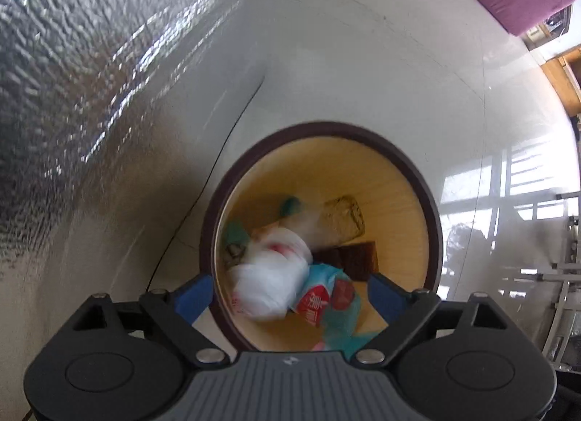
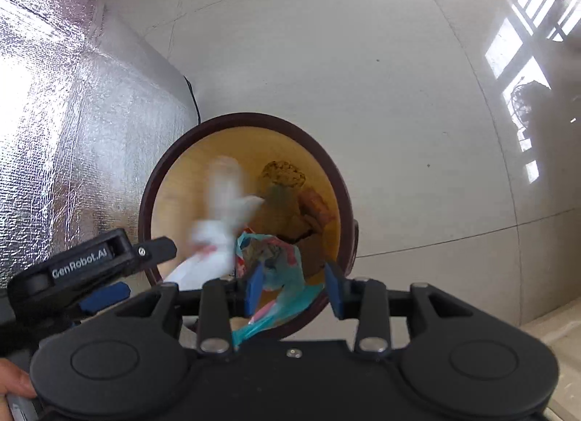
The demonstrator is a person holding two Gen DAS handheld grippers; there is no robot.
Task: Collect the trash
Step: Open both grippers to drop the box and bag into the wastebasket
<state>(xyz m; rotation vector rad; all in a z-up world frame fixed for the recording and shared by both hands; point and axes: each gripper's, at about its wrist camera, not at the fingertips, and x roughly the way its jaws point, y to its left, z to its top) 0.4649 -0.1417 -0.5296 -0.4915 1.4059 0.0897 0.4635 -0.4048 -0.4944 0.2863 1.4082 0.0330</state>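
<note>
Trash [image 1: 268, 283] blurred inside bin [image 1: 428, 203].

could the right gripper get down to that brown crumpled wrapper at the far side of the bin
Probably yes. The right gripper hangs over the round bin's open mouth, and the brown wrapper lies uncovered. The teal wrapper and blurred white bag sit nearer, not over it.

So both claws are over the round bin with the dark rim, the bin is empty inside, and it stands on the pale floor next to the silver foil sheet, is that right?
Not quite: the bin is not empty. The left wrist view shows a white bag and a teal wrapper in it. The rest holds: both claws are over it, on the pale floor beside the foil sheet.
</note>
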